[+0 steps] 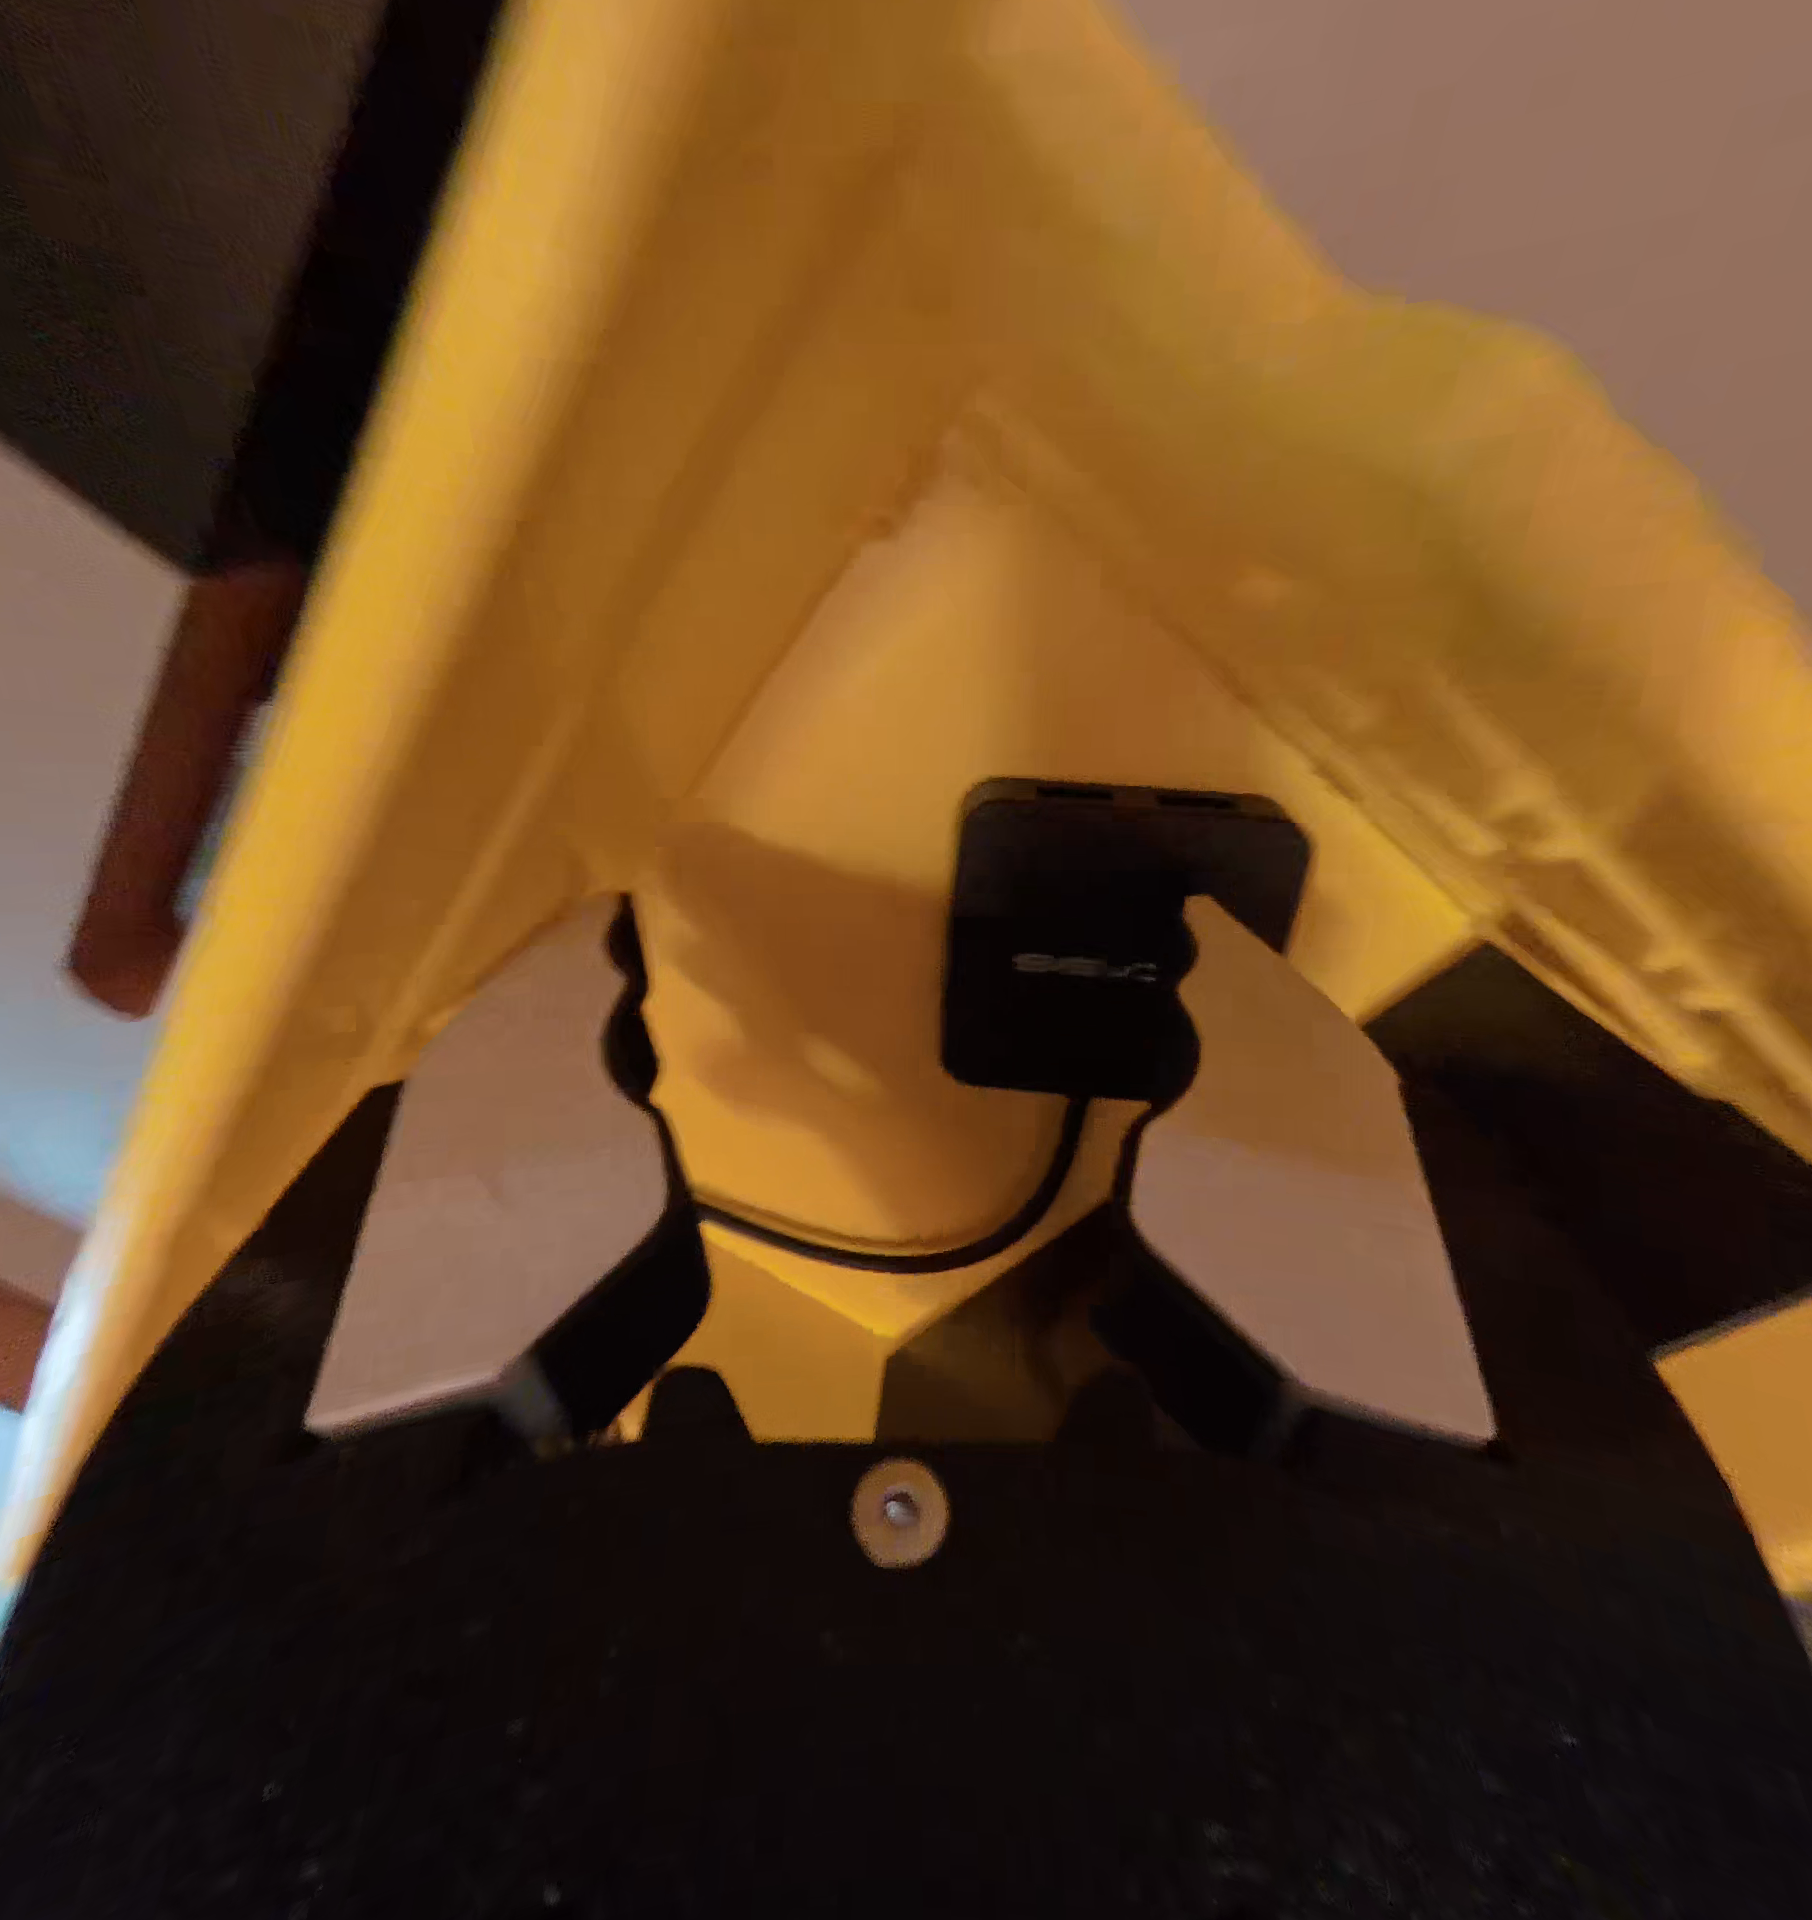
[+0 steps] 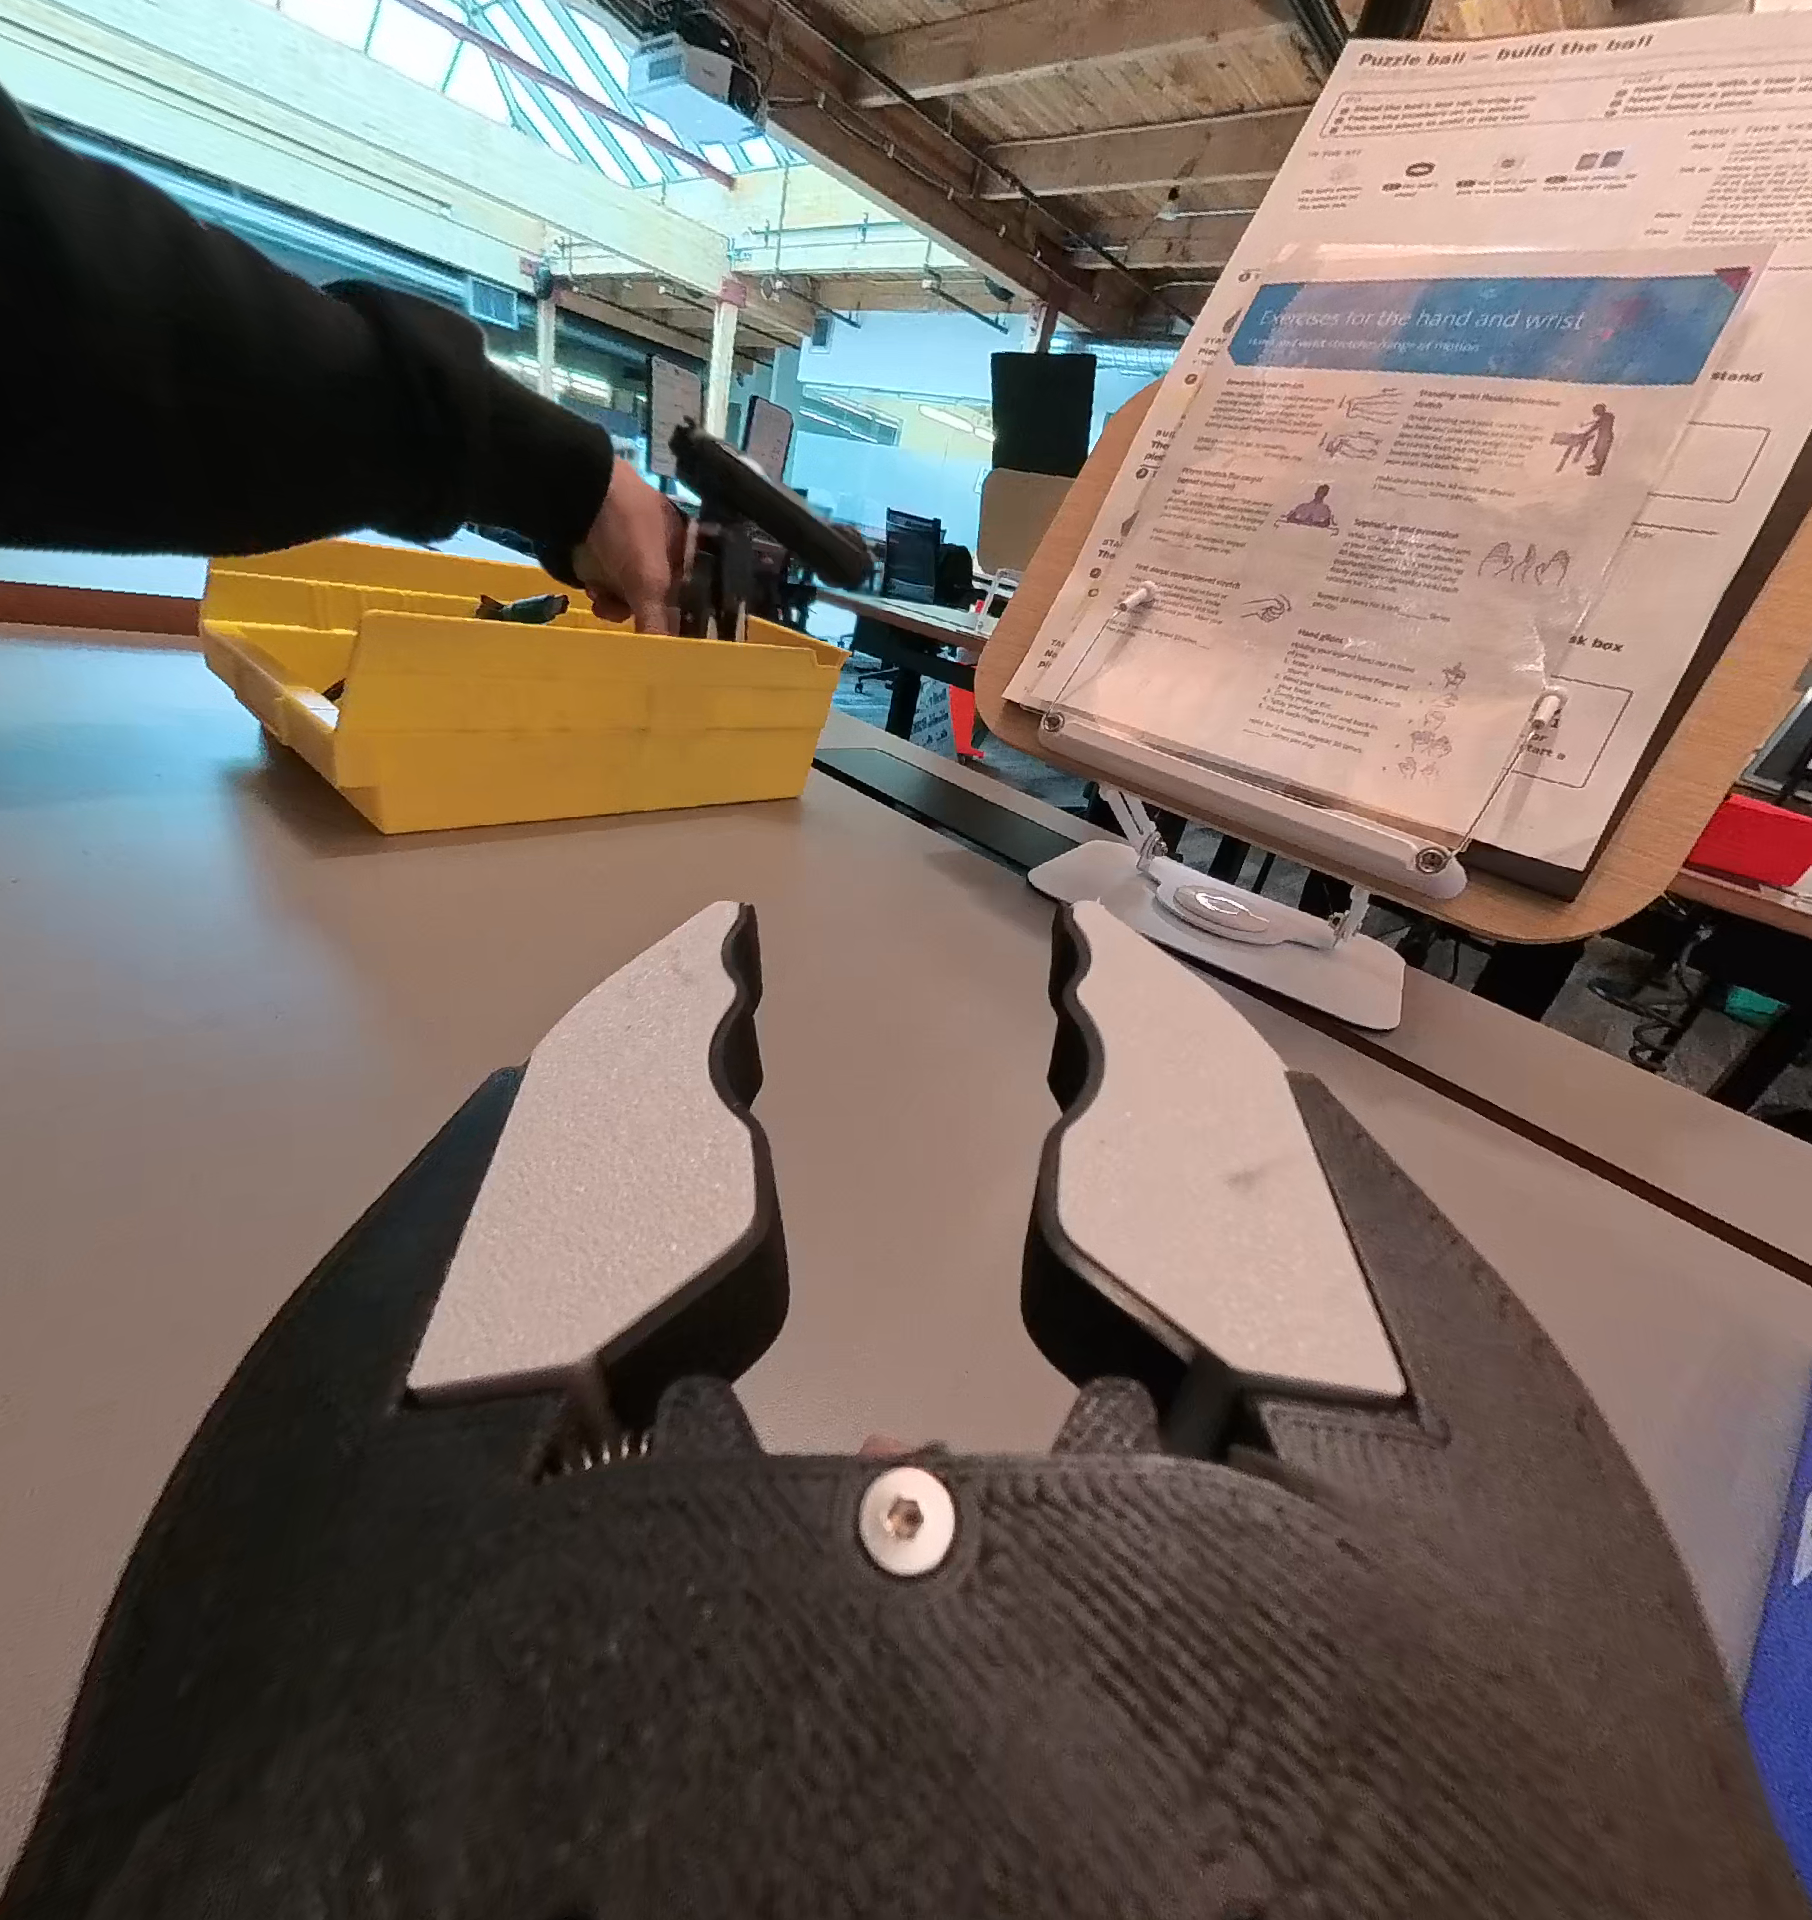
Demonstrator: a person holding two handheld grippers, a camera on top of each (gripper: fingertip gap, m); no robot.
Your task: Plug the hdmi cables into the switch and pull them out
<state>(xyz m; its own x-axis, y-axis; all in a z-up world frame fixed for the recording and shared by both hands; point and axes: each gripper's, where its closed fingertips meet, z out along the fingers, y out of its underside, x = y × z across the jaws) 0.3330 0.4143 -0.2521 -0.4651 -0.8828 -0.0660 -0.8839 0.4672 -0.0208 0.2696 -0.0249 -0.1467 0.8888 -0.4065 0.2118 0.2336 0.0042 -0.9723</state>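
Left claw (image 1: pixel 902 997), spread wide inside the yellow bin (image 1: pixel 881 644), has the black switch (image 1: pixel 1110 935) touching its right finger, ports facing away; right claw (image 2: pixel 907 997) hovers spread over the worktop (image 2: pixel 258 1039), well apart.

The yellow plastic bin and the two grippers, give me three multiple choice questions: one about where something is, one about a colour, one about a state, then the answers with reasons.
1. Where is the small black square switch box?
A. inside the yellow plastic bin
B. on the tilted wooden document stand
C. on the bare grey table

2. What colour are the flat plates on the right gripper fingers?
A. yellow
B. light grey
C. red

3. How is the left gripper set?
A. shut on a cable
B. open, above the switch box
C. shut on the switch box

Answers: 1 A, the left wrist view shows it on the bin's yellow floor; 2 B, the right wrist view shows pale grey plates on black fingers; 3 B, a wide gap separates the fingers and nothing is clamped.
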